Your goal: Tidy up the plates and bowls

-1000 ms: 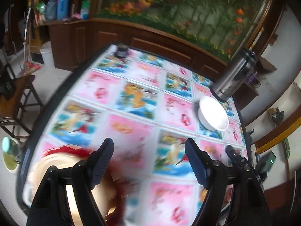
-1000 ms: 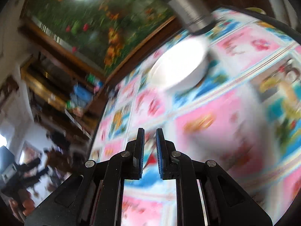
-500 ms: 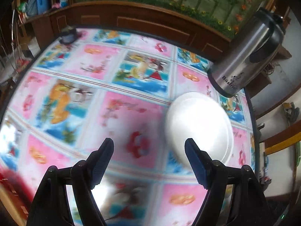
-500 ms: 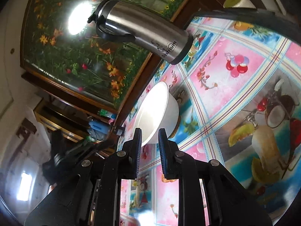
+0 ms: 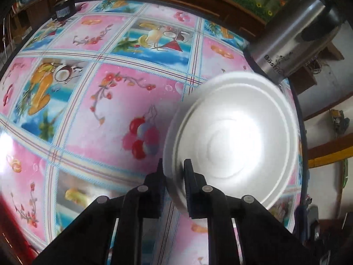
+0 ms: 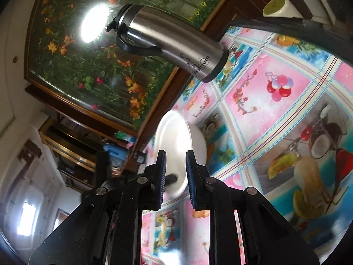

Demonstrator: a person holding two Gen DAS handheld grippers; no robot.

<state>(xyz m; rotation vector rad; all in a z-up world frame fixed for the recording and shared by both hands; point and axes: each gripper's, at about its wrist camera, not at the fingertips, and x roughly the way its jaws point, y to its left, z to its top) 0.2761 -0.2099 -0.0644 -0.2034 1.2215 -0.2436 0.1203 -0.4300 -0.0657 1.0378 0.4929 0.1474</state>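
A white bowl (image 5: 231,141) stands on the flowered tablecloth (image 5: 99,99) near the table's right edge. My left gripper (image 5: 174,172) points steeply down and is shut on the bowl's near-left rim, one finger inside and one outside. In the right wrist view the same bowl (image 6: 174,137) shows beyond my right gripper (image 6: 175,167). A dark fingertip (image 6: 171,178) of the left gripper sits on its rim. The right jaws are almost closed, with only a narrow gap and nothing in it. They stay short of the bowl.
A tall steel flask (image 5: 293,33) stands just behind the bowl, close to the table's edge, also seen as the flask (image 6: 174,42). A small dark jar (image 5: 64,8) sits at the far left corner. A red rim (image 5: 5,216) shows at the lower left.
My left gripper swung from the red-rimmed dish at the left across to the white bowl, dropped, and closed on its rim. The right gripper turned slightly, staying nearly closed and empty.
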